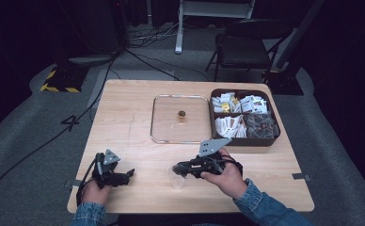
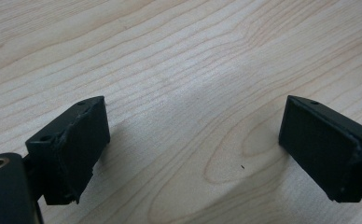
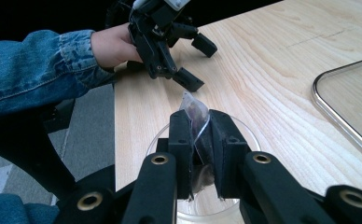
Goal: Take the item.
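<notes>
While right gripper (image 3: 201,140) pinches a sachet (image 3: 194,112), cup (image 1: 177,178) sits beneath.

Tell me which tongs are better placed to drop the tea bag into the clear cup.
The right tongs. They are shut on the tea bag directly over the clear cup. The left tongs are open, holding nothing, resting on the table off to the side.

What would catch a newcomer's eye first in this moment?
Near the table's front edge, the right hand-held gripper is shut on a small sachet, held over a clear plastic cup. The left hand-held gripper rests open at the front left, with nothing between its jaws. Farther back sit a clear lid with a small knob and a dark compartment box full of packets.
</notes>
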The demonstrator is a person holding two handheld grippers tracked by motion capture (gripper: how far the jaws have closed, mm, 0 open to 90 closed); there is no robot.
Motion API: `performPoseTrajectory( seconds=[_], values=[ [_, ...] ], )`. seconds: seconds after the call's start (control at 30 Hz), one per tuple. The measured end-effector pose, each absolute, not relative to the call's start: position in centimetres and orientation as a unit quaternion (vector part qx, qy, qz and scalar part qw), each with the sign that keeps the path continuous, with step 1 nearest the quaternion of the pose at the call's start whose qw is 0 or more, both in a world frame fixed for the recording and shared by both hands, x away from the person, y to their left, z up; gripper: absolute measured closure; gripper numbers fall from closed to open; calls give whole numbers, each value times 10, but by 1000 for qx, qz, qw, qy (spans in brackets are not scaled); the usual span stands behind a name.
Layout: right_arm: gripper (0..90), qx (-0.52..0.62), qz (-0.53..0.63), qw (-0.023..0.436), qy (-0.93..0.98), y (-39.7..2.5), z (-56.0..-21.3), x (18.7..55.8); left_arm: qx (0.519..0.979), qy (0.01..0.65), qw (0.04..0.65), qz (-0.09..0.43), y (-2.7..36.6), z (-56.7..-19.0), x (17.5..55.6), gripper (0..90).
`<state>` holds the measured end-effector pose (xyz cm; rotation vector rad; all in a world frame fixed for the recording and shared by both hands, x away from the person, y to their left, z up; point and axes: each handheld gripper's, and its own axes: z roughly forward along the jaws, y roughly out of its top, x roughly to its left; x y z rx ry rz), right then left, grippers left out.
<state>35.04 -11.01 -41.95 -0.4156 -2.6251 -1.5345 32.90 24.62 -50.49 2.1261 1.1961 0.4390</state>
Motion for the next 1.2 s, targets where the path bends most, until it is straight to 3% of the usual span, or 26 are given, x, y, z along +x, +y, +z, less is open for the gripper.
performPoseTrajectory(
  seconds=[0.1, 0.17, 0.27, 0.53, 1.2],
  values=[
    [757, -135, -494, 40, -858, -109, -421, 351, 811, 456, 325, 167, 246, -505, 329, 89],
    [658, -137, -495, 41, -857, -109, -422, 351, 811, 456, 325, 167, 246, -505, 329, 89],
    [584, -136, -503, 35, -853, -109, -421, 351, 811, 457, 326, 167, 246, -505, 329, 89],
    [485, -144, -516, 14, -845, -118, -409, 350, 812, 456, 325, 167, 246, -505, 330, 77],
    [394, -179, -528, -47, -829, -173, -371, 349, 825, 439, 320, 154, 248, -506, 338, 3]
  ],
)
